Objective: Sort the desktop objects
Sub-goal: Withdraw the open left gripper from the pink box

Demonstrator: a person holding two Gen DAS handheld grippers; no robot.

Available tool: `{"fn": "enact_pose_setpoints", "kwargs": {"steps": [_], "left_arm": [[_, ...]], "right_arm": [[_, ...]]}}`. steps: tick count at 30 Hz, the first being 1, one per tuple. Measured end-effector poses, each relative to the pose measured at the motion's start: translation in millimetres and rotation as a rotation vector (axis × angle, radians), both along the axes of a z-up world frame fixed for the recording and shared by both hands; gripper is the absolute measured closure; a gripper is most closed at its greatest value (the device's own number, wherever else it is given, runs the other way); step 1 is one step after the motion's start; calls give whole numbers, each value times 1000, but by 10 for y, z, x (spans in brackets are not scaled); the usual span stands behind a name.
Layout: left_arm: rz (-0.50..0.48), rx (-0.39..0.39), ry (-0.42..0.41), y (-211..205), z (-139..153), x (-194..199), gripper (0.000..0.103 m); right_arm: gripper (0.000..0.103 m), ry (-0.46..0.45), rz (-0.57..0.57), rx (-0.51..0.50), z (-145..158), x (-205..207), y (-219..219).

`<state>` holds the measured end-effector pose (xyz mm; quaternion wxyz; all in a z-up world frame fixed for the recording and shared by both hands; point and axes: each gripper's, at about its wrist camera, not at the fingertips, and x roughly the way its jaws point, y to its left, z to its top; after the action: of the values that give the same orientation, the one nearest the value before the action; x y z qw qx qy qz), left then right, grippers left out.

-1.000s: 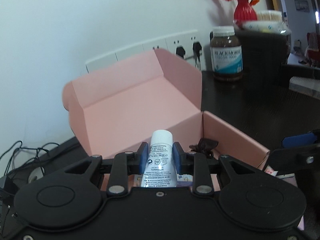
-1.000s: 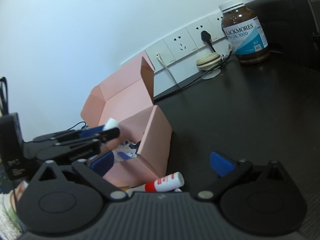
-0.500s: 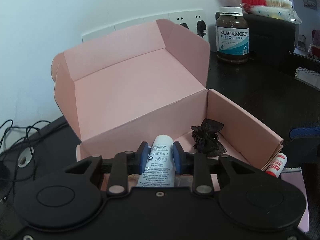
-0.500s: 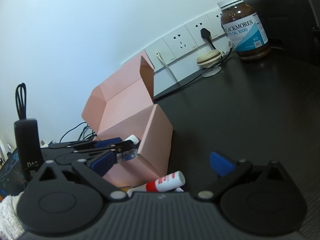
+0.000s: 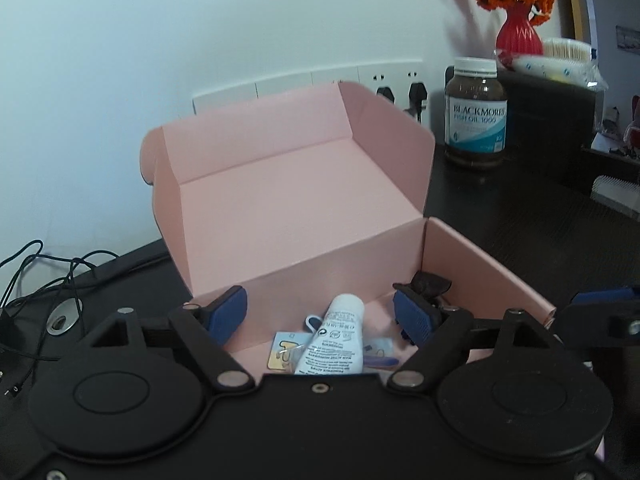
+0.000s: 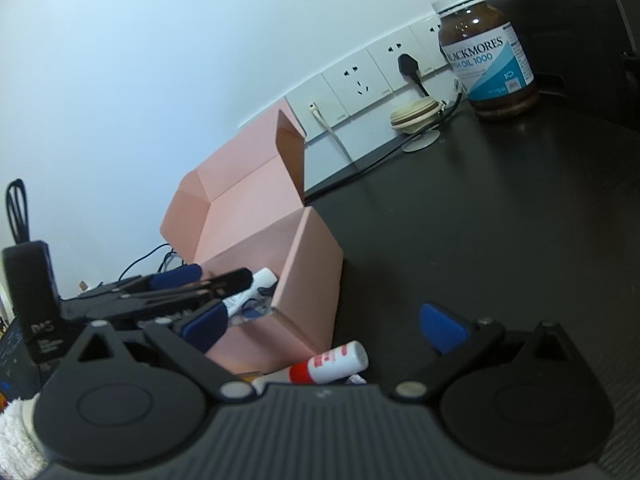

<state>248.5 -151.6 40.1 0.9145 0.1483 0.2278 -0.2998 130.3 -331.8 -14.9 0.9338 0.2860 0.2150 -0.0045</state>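
My left gripper (image 5: 322, 310) hangs over the near edge of the pink box (image 5: 304, 200), its jaws spread wide — nothing is between the blue pads (image 5: 226, 312). The white tube (image 5: 334, 336) lies loose in the box bottom, cap end pointing to the far wall, resting across small cards and packets. A black hair clip (image 5: 428, 284) sits in the box's right far corner, just beside my right-hand pad. The box lid stands raised against the wall outlets (image 5: 384, 78).

My right gripper (image 6: 324, 322) is also wide apart and carries nothing. It hovers low over the dark desk (image 6: 480, 220), to the right of the box. A red-and-white tube (image 6: 330, 364) lies on the desk between its pads, close to the box's near right corner and outside it.

A brown supplement bottle (image 6: 486, 52) stands far right — upright, near the outlets. A red vase (image 5: 516, 30) of orange flowers stands beyond it.
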Motion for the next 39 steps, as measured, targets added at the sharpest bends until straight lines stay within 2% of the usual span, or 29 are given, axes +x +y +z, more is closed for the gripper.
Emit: {"fn": "enact_pose_setpoints", "kwargs": {"steps": [6,10,22,29,34,39], "left_arm": [[0,-34,-52,98,54,-176,4],[10,-66,-79,228,54,-355,0],[55,-129,-138,737,-69,-681,0],[63,-228,-122,1001,-88,-658,0],[29,-256,-114,1060,-88,-653,0],[37,-264,-110,1046,-101,-660,0]], "right_arm": [[1,5,-5,1,-4,4,-5],[1,13,-6,-4,-2,13,3],[1,35,-1,-13,-12,37,29],[1,44,-19,-64,23,35,96],[1,61,-33,-97,30,50,140],[1,86,-34,-100,13,85,138]]}}
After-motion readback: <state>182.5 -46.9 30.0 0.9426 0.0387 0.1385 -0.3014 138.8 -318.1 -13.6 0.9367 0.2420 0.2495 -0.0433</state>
